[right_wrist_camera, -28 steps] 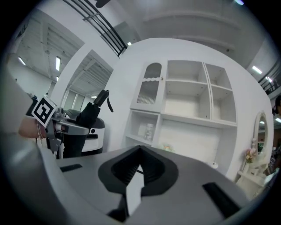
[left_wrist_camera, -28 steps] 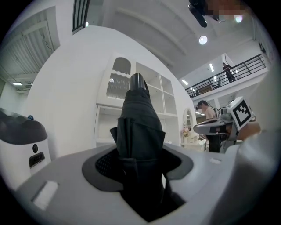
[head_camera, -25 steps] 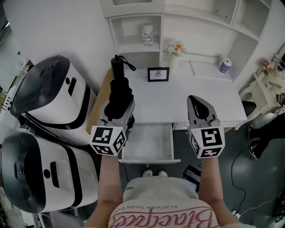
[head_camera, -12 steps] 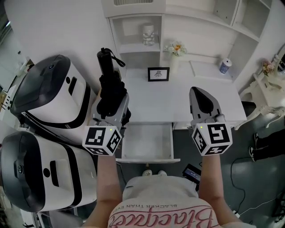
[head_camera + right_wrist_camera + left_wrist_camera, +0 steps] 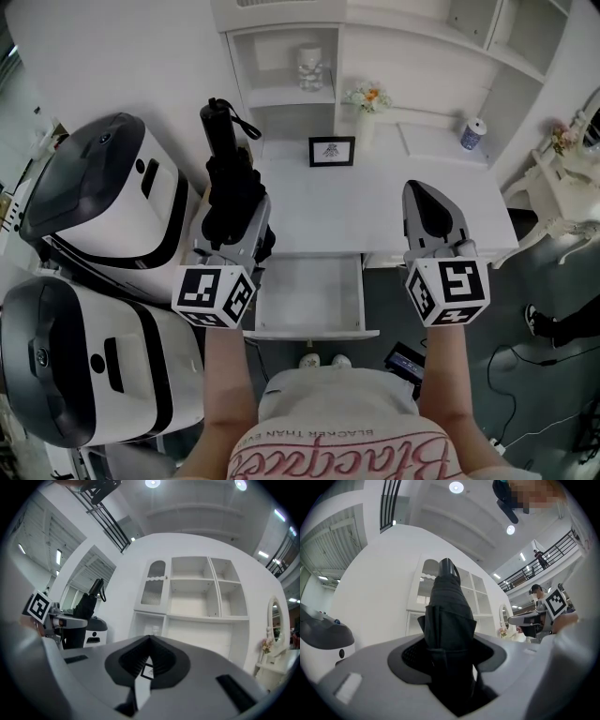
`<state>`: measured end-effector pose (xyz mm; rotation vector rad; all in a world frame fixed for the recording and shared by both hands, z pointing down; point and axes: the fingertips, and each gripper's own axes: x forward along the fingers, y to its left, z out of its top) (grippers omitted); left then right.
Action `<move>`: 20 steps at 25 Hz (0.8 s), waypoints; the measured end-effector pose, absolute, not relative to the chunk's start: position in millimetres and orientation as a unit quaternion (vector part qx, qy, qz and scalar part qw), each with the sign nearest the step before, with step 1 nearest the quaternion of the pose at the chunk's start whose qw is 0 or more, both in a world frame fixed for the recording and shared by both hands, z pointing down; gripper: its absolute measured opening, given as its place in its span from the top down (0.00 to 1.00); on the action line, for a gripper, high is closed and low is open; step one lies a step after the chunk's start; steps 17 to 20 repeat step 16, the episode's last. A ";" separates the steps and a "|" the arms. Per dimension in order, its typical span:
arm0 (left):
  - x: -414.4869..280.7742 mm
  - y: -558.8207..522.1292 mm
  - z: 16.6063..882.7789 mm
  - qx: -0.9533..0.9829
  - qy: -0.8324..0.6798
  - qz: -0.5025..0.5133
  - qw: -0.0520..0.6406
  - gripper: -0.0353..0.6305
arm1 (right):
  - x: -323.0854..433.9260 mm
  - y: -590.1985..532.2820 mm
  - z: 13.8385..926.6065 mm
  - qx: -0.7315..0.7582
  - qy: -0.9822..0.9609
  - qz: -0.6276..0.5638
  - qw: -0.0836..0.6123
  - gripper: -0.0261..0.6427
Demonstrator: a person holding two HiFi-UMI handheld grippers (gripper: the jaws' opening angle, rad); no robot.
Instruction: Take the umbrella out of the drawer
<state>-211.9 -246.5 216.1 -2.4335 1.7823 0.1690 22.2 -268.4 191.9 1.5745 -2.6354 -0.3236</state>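
The left gripper (image 5: 232,230) has its fingers pinching the folded black umbrella (image 5: 228,173), which is held up above the left end of the table (image 5: 370,211), clear of the open drawer (image 5: 314,331). The right gripper (image 5: 433,220) hangs over the table, fingers pressed together on nothing.

left gripper (image 5: 232,217) is held just left of the open drawer (image 5: 309,330), pointing away from the body, jaws clamped on the folded umbrella (image 5: 230,178). right gripper (image 5: 424,192) is held right of the drawer, jaws together, empty. both forearms flank the drawer, reaching forward.
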 end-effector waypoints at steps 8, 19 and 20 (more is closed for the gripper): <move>-215.3 -244.9 220.8 -0.804 0.589 0.054 0.055 0.58 | 15.9 -266.6 198.0 0.504 -0.856 -0.108 0.038 0.95; -221.3 -247.3 224.3 -0.804 0.590 0.056 0.050 0.58 | 13.3 -269.1 203.1 0.503 -0.856 -0.110 0.051 0.95; -221.3 -247.3 224.3 -0.804 0.590 0.056 0.050 0.58 | 13.3 -269.1 203.1 0.503 -0.856 -0.110 0.051 0.95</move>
